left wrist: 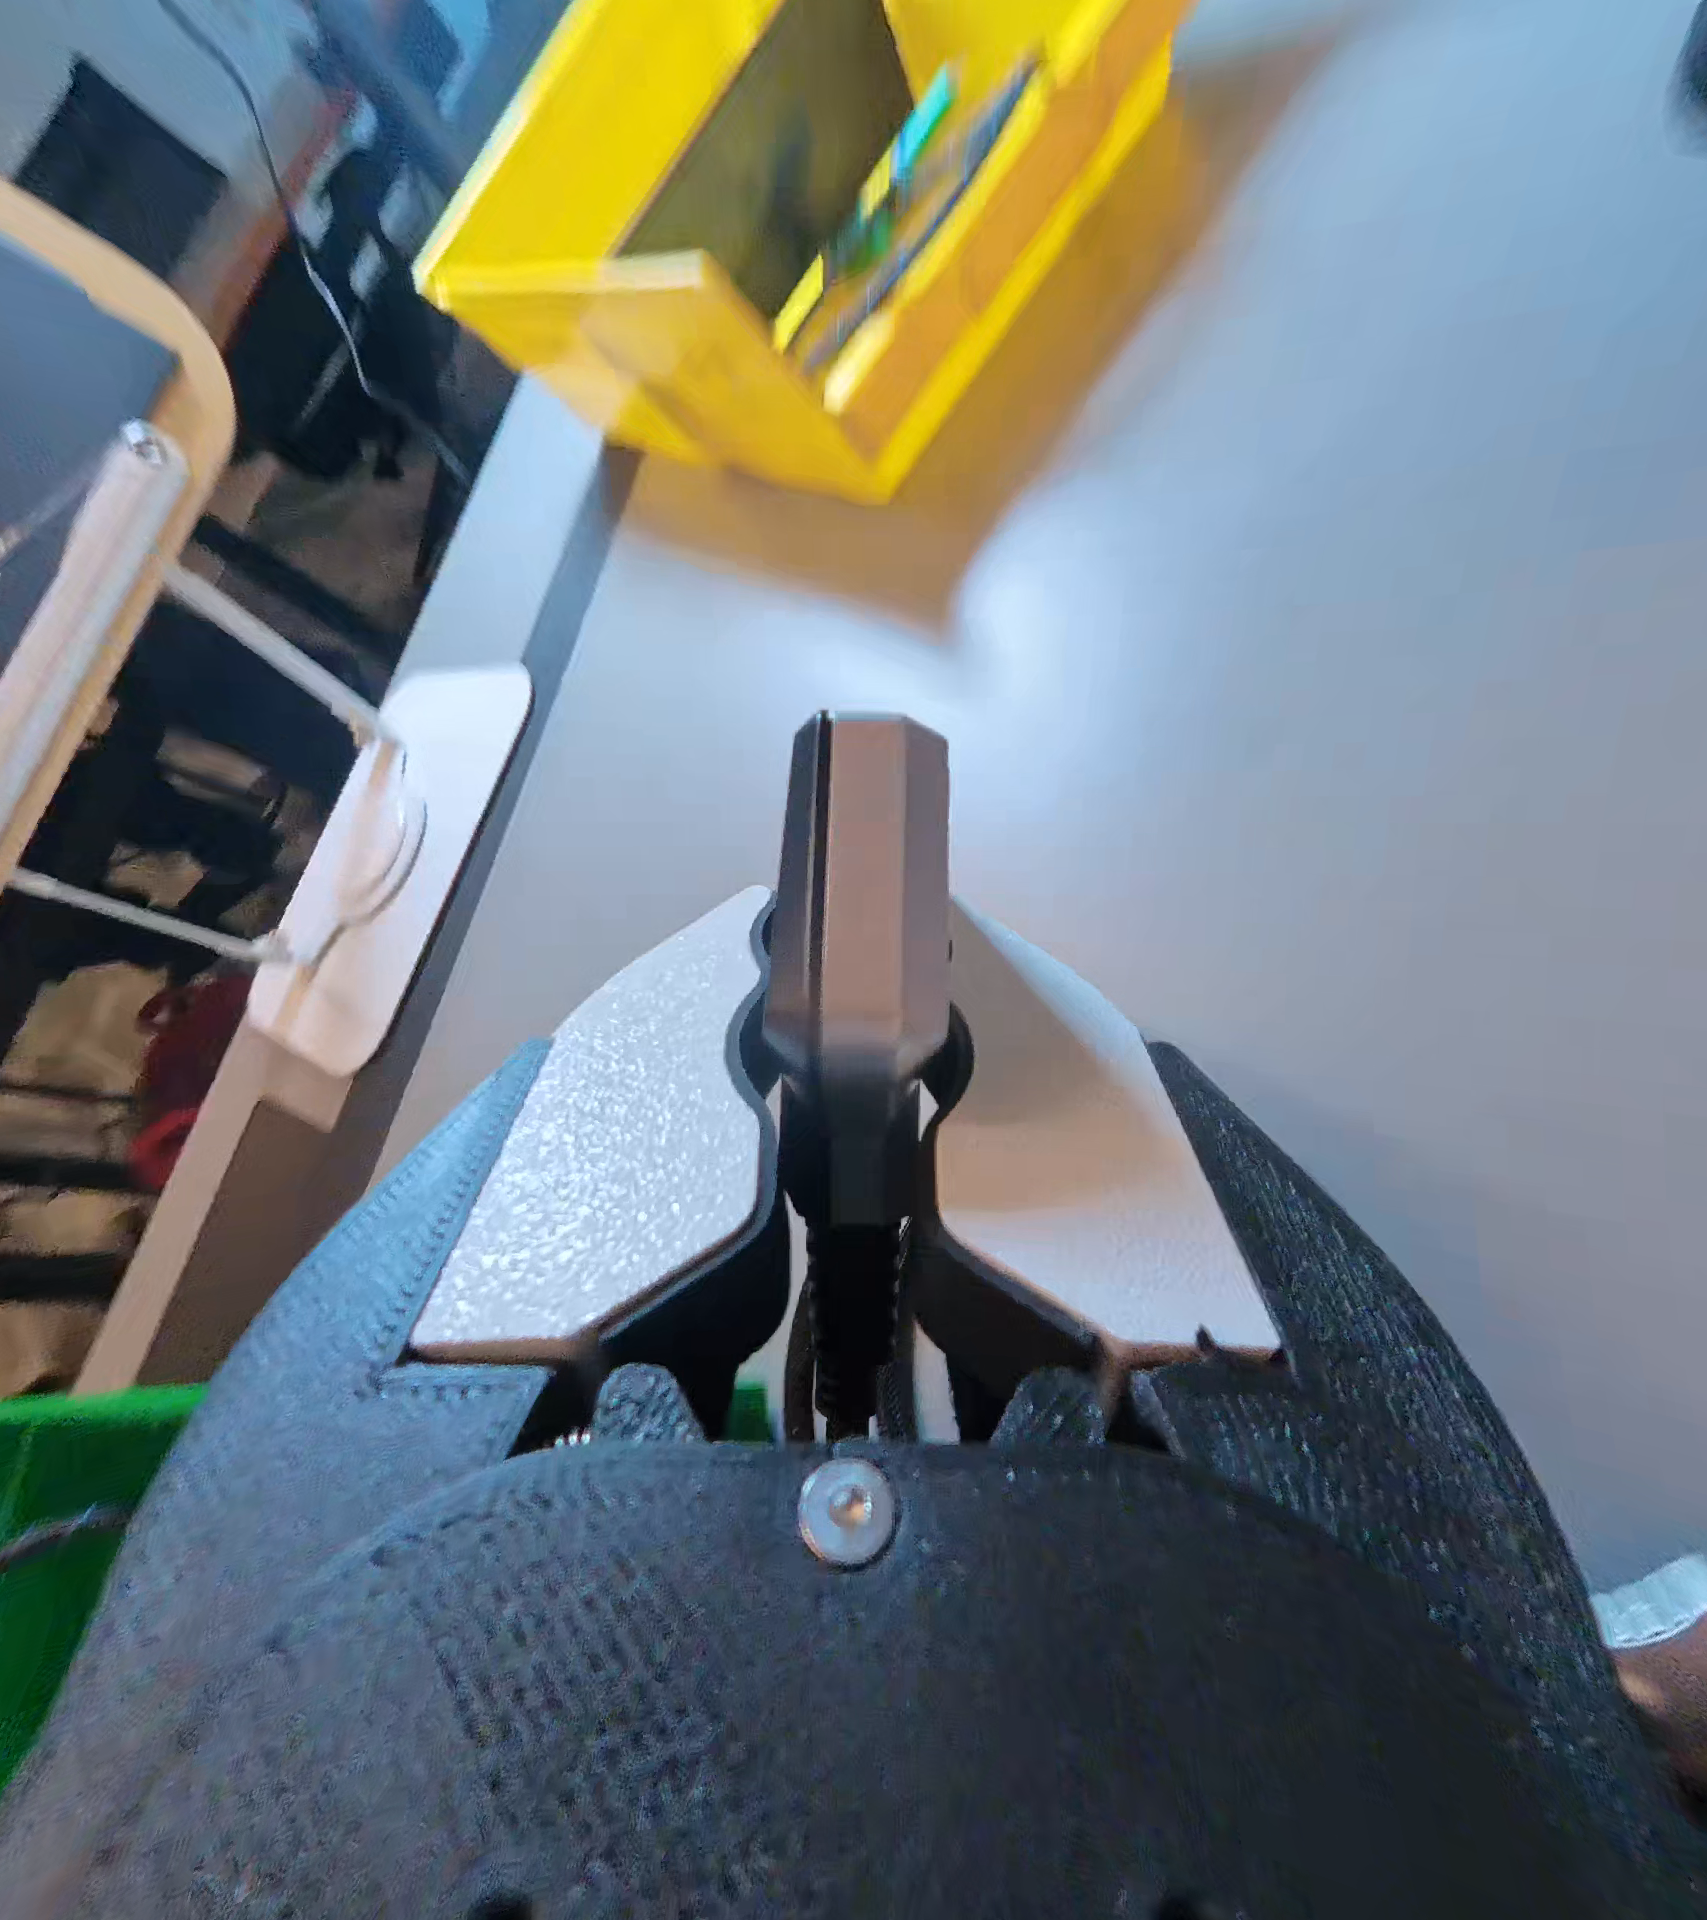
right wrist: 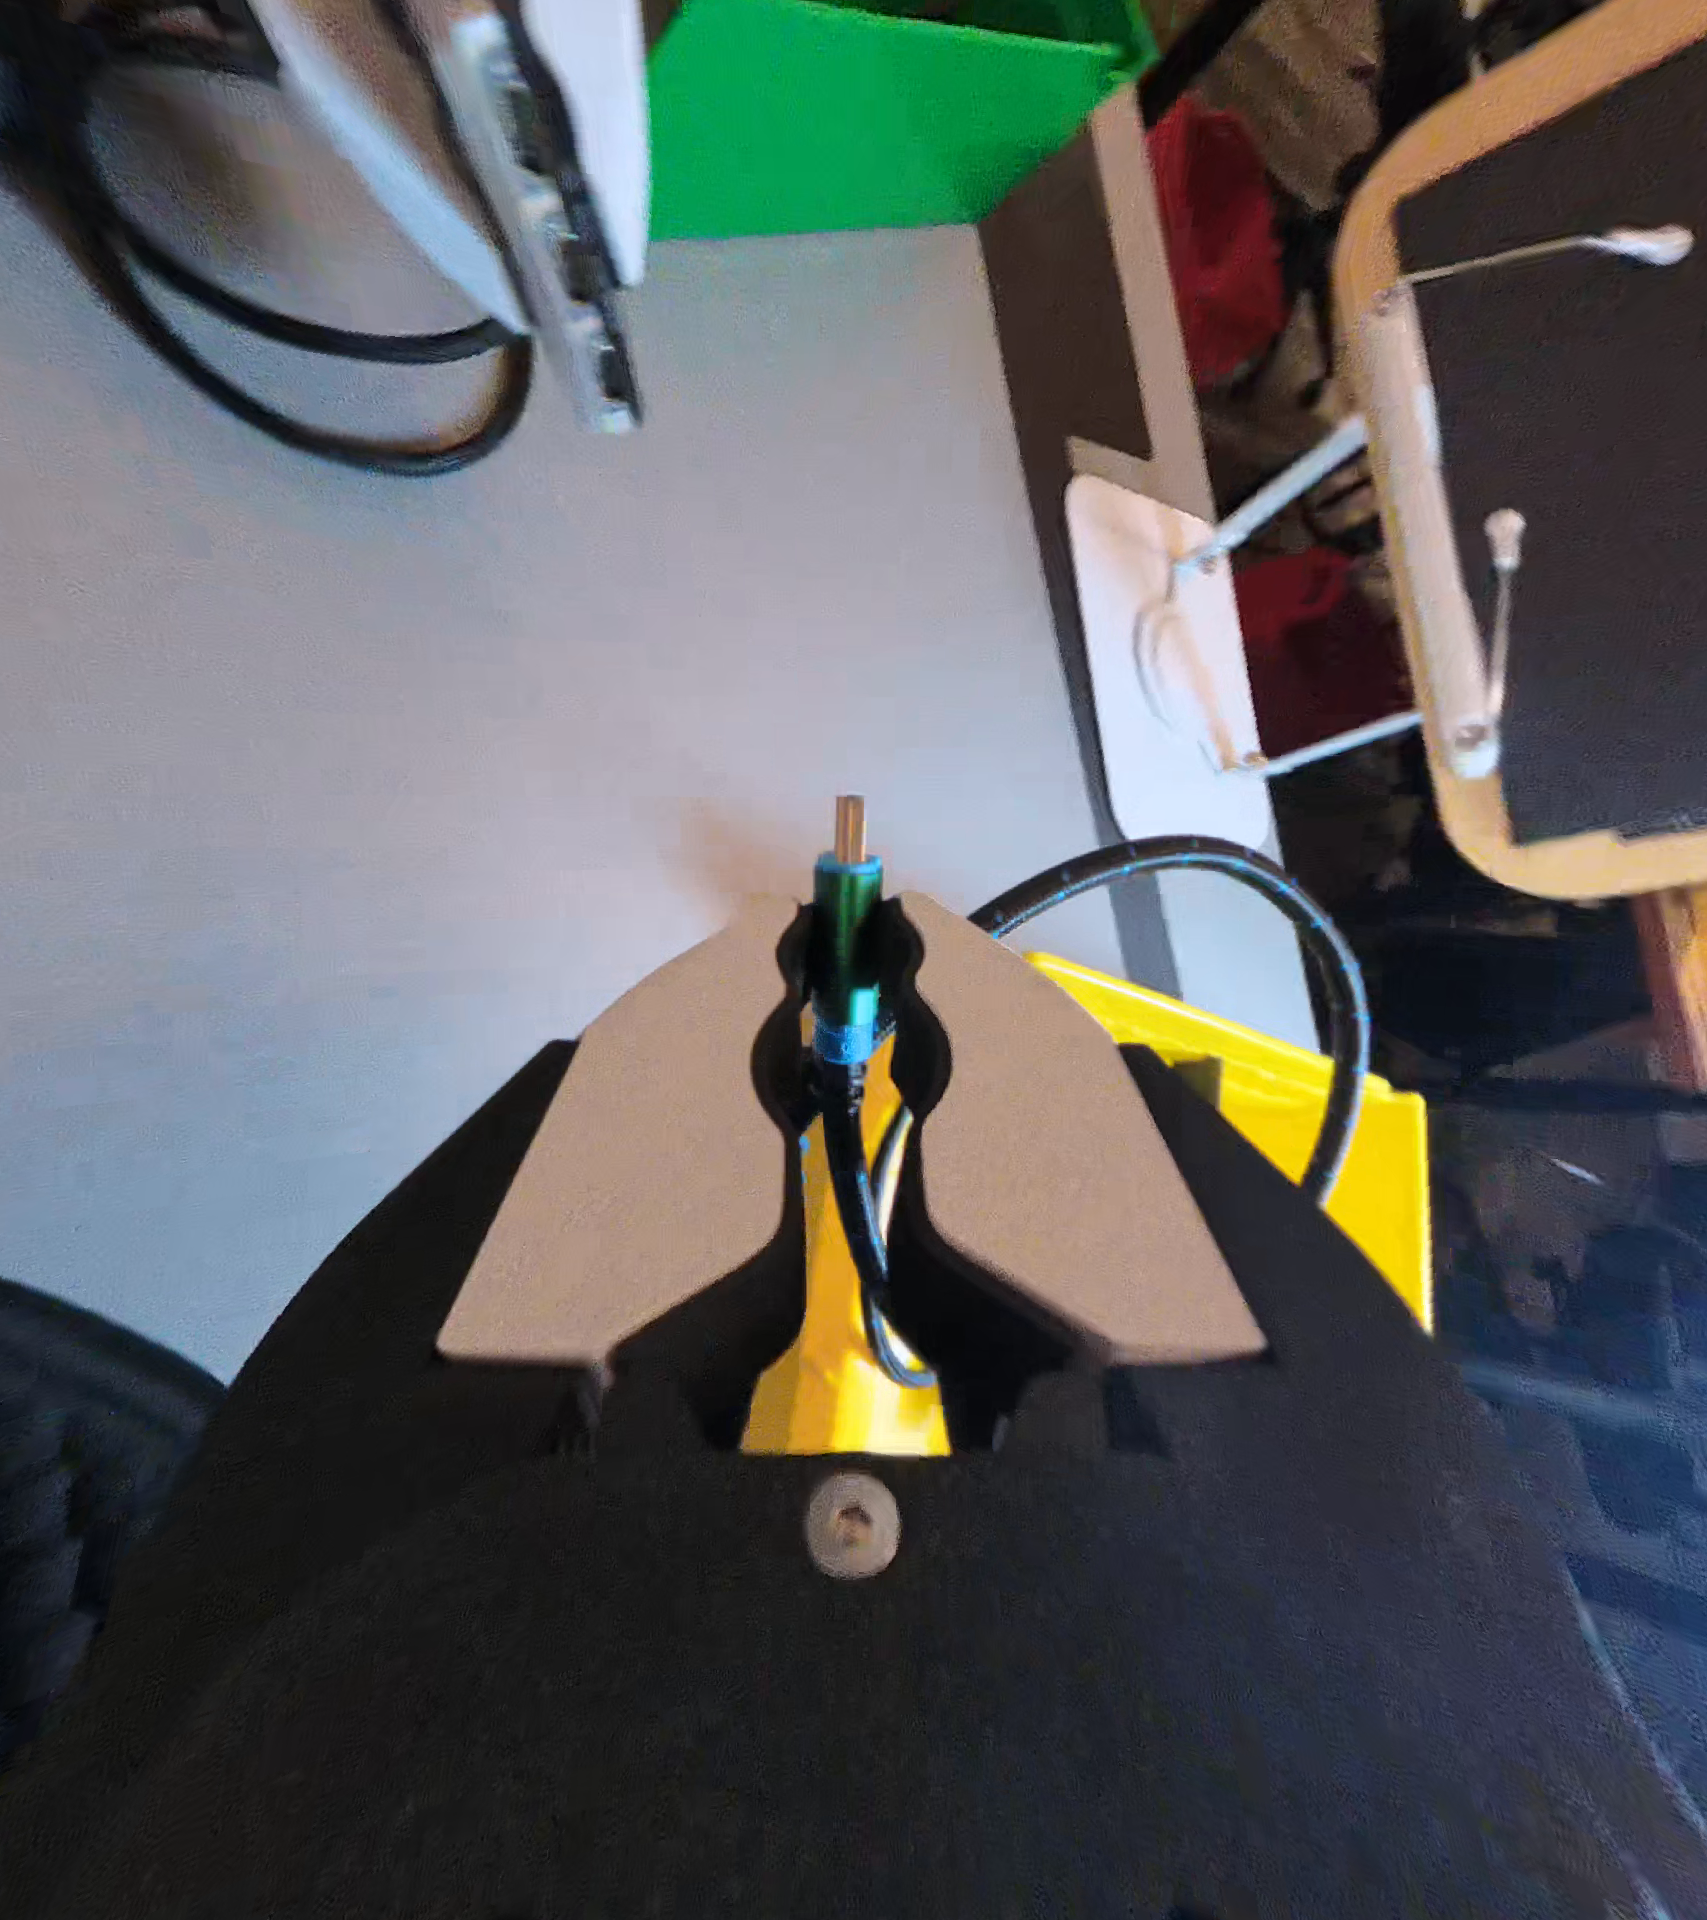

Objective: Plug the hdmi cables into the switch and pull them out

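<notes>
HDMI plugs (left wrist: pixel 859 935) (right wrist: pixel 847 935) sit clamped in both grippers (left wrist: pixel 859 914) (right wrist: pixel 849 914); cables mostly hidden.

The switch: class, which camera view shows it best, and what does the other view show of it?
The right wrist view: the switch lies at the top, pale, blurred, with a row of ports along one edge and black cables looping beside it. The left wrist view does not show it.

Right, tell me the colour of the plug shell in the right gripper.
Metallic green HDMI plug, with a blue collar behind it; right wrist view shows it best.
</notes>
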